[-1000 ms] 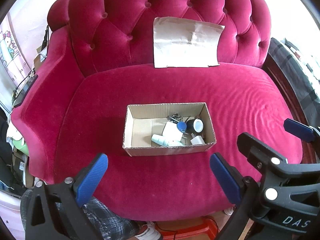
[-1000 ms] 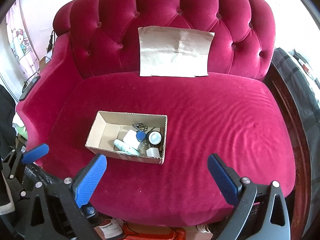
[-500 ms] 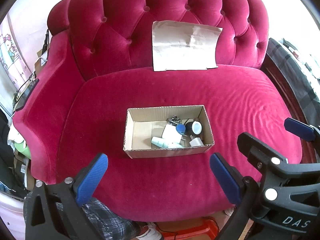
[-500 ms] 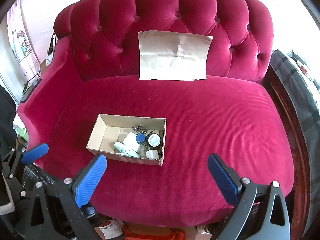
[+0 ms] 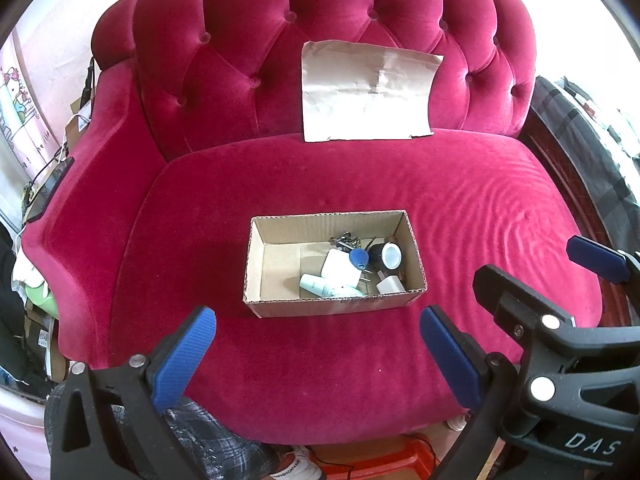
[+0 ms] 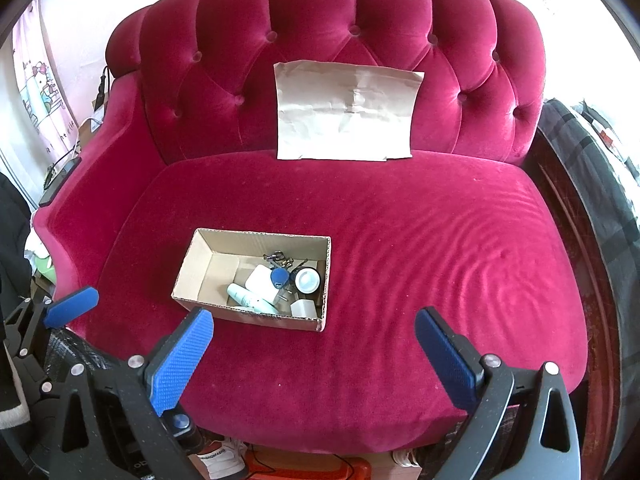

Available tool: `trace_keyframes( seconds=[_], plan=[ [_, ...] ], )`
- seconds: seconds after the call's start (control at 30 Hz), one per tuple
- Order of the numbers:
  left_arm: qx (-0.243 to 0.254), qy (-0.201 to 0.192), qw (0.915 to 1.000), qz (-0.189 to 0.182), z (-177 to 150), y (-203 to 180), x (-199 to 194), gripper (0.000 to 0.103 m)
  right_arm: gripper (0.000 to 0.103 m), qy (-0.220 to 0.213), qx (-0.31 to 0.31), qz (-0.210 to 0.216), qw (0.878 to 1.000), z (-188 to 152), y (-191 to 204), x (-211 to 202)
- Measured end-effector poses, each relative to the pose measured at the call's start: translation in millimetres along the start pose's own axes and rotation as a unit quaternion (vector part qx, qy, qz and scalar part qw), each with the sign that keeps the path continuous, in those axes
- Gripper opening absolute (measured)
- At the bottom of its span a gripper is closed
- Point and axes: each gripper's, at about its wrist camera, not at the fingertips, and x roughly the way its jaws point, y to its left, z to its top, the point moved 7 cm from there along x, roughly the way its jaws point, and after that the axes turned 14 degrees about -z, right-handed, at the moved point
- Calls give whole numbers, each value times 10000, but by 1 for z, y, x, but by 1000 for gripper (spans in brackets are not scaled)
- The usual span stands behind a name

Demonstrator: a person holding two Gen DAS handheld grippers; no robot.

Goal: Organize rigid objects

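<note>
Left gripper [image 5: 316, 344]: I see it spread wide, holding nothing.
Right gripper [image 6: 312, 344]: also spread, nothing held.
Box [image 5: 280, 308]: on the sofa [image 5: 460, 200] seat, ahead of both.
Contents: tube [image 5: 324, 285], blue fob [image 5: 359, 257], keys [image 5: 346, 240], crowded at its right end.

The left gripper [image 5: 318, 350] has a black plastic frame with two fingers, each carrying a blue pad [image 5: 182, 358] with fine dotted texture. Silver round screws sit on the frame. The right gripper [image 6: 312, 350] looks the same; white letters "DAS" are printed on its black body.
</note>
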Motion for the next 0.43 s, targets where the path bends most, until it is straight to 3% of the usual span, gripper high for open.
trace_keyframes(
  seconds=[0.43],
  plan=[
    [21, 26, 9999, -100, 0, 0, 10, 103, 103, -15, -33, 35, 10000, 2, 2, 7]
  ],
)
